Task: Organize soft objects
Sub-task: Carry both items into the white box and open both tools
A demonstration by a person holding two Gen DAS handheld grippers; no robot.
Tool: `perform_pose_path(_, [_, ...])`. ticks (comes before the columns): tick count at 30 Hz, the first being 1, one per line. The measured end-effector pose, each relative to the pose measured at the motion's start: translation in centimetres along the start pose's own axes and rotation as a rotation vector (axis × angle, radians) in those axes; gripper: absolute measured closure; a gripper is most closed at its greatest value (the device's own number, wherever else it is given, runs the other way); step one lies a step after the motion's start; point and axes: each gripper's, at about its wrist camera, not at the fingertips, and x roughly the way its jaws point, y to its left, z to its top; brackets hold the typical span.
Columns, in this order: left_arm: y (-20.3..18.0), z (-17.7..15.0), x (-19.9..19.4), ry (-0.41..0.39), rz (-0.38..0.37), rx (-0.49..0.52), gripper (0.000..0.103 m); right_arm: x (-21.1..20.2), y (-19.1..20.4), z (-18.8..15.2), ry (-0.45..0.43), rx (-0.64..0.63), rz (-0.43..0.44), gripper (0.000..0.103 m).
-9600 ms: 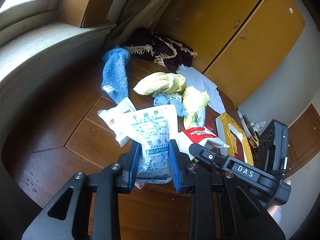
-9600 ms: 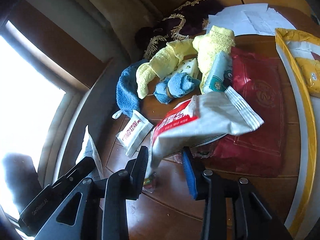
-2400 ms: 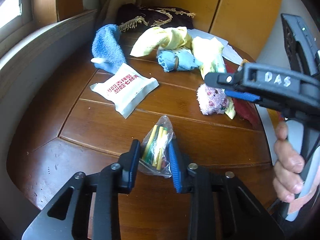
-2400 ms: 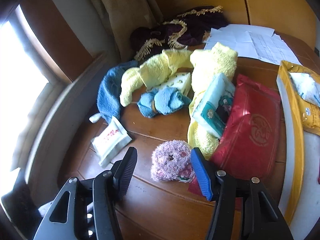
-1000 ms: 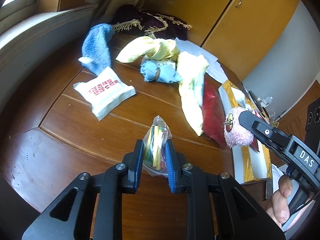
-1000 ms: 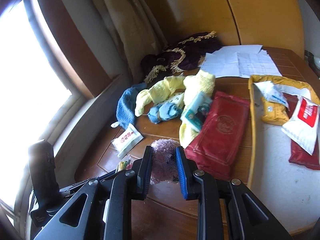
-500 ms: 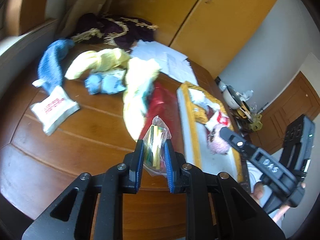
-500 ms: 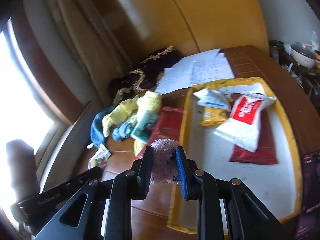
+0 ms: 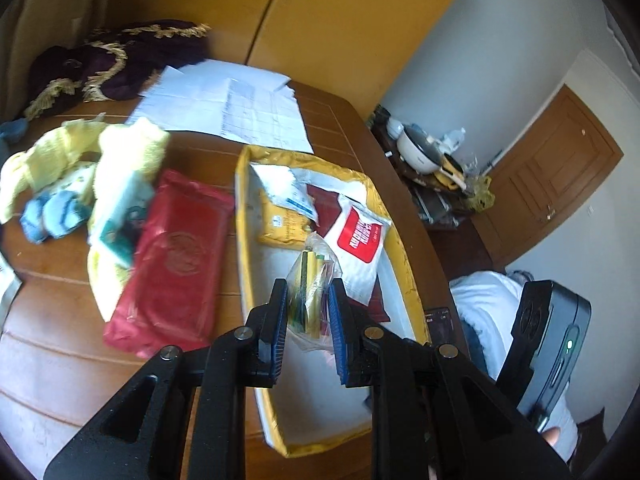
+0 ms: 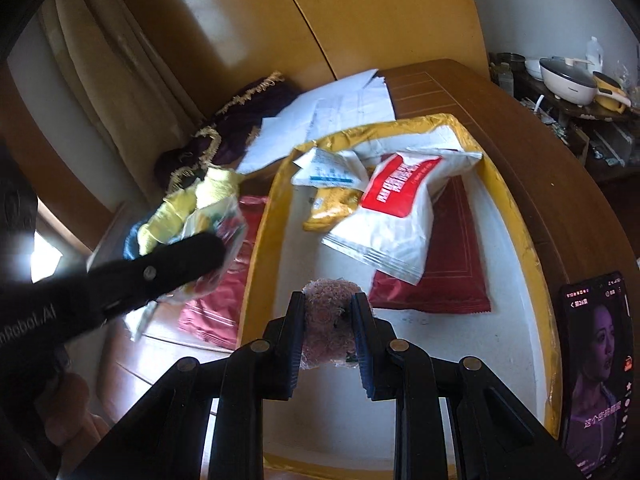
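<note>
Overhead, both tools hung above the shallow yellow-rimmed tray with a white floor (image 10: 524, 248), which lay on the brown wooden table (image 9: 52, 364).

Left gripper (image 9: 307, 312): blue-padded jaws pressed in on a small clear plastic bag of yellow and green sticks (image 9: 310, 280), held in the air over the tray's near-left part. In the right wrist view the same tool appeared as a blurred black bar at left with the crinkled bag at its tip.

Right gripper (image 10: 327, 328): jaws clamped on a fuzzy pink plush ball (image 10: 329, 320), squeezed between the pads, above the white floor of the tray toward its near end. Whether the plush touched the floor could not be told.

Already lying in the tray: a white pouch with a red printed panel (image 10: 394, 216), resting partly on a flat dark-red foil packet (image 10: 448, 264); behind them a mustard-yellow packet (image 10: 332, 202) and a small white sachet with blue print (image 10: 330, 170) on top of it.

Left of the tray on the table: a larger red foil pack (image 9: 172, 256), a pale yellow towel (image 9: 128, 144) with a teal-printed tissue pack (image 9: 120, 216) over it, and rolled light-blue socks (image 9: 52, 216). Further back, white paper sheets (image 9: 228, 104) and a dark purple cloth with gold fringe (image 9: 116, 60).

A smartphone with a lit screen (image 10: 596, 368) lay on the table just right of the tray. The image was motion-blurred at left.
</note>
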Motion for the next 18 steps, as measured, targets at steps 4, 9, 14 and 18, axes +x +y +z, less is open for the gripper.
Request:
perform_pose_path(4, [-0.9, 0.5, 3.2, 0.061, 0.074, 0.038, 0.086, 1.1, -0.7, -0.1, 0.034, 0.009, -0.005, 0.079])
perform_pose_path(9, [-0.8, 0.4, 5.9, 0.142, 0.142, 0.047, 0.086, 1.3, -0.7, -0.2, 0.037, -0.009, -0.011, 0.079])
perform_pose_path(14, [-0.6, 0.1, 6.9, 0.18, 0.147, 0.05, 0.086, 1.4, -0.5, -0.2, 0.04, -0.025, -0.013, 0.075])
perform_pose_path(18, [-0.1, 0.1, 7.0, 0.191, 0.117, 0.025, 0.083, 1.5, -0.6, -0.2, 0.036, -0.015, -0.001, 0.074])
